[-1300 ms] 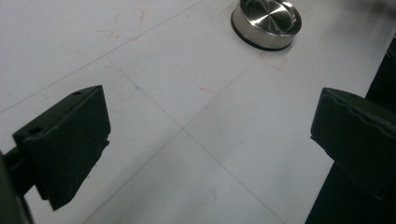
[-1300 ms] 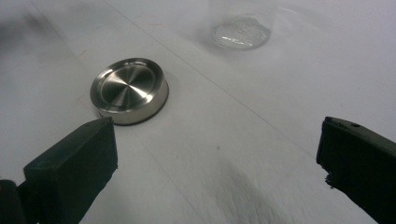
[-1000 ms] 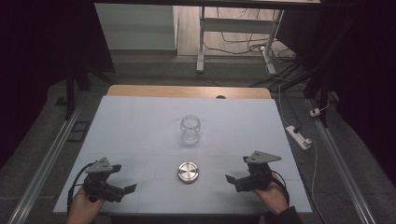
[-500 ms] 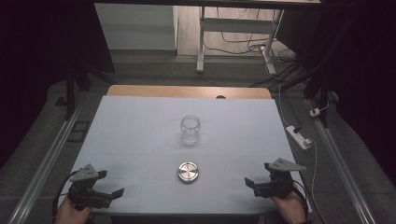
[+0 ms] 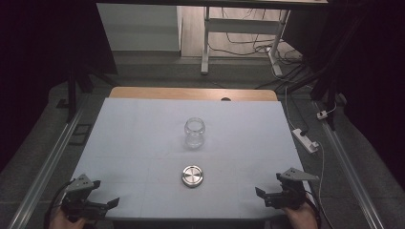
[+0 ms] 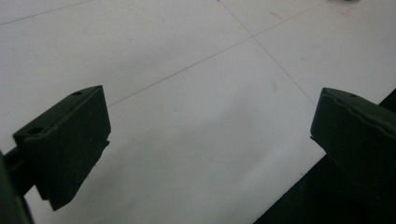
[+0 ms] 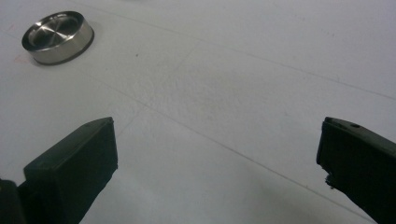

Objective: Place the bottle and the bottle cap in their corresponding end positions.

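Since both hands pulled back toward six o'clock, left gripper (image 5: 102,206) and right gripper (image 5: 265,196) gape wide, empty; lid (image 5: 193,175) and jar (image 5: 195,131) look finished with.

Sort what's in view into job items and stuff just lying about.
Job items: glass jar, standing open mid-table; metal lid lying nearer the person; left gripper and right gripper, both open.

Lying about: power strip and cables on the floor.
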### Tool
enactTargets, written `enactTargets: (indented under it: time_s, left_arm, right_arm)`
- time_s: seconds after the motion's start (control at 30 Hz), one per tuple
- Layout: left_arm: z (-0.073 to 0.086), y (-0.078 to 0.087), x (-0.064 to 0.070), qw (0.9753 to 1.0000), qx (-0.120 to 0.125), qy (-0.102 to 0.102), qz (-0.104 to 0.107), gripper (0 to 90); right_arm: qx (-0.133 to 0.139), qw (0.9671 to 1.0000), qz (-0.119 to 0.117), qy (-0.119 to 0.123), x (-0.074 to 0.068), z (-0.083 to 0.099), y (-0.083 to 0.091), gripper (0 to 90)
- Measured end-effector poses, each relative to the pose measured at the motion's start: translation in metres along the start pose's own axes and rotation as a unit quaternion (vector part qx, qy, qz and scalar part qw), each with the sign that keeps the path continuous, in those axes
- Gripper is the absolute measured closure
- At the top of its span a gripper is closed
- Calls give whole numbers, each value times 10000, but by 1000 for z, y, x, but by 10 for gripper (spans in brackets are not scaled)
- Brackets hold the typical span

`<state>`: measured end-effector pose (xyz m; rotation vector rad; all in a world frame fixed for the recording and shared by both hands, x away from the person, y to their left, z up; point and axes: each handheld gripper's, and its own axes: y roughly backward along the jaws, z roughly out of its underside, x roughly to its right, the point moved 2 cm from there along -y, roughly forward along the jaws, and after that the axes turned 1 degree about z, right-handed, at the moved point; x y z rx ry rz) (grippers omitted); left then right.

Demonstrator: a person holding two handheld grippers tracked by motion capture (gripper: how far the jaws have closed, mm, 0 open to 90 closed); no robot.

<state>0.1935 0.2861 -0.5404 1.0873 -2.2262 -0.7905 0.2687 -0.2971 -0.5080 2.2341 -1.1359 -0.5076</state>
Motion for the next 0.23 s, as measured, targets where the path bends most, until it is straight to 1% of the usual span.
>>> enactTargets:
  time_s: [0.1, 0.23]
  left_arm:
    - [2, 1, 0, 9999, -95, 10, -109, 0]
    - [2, 0, 0, 9999, -112, 27, -92, 0]
  right_arm:
    - [-48, 10000, 68, 7, 0, 2, 2, 0]
    - [-86, 9999, 94, -27, 0, 3, 3, 0]
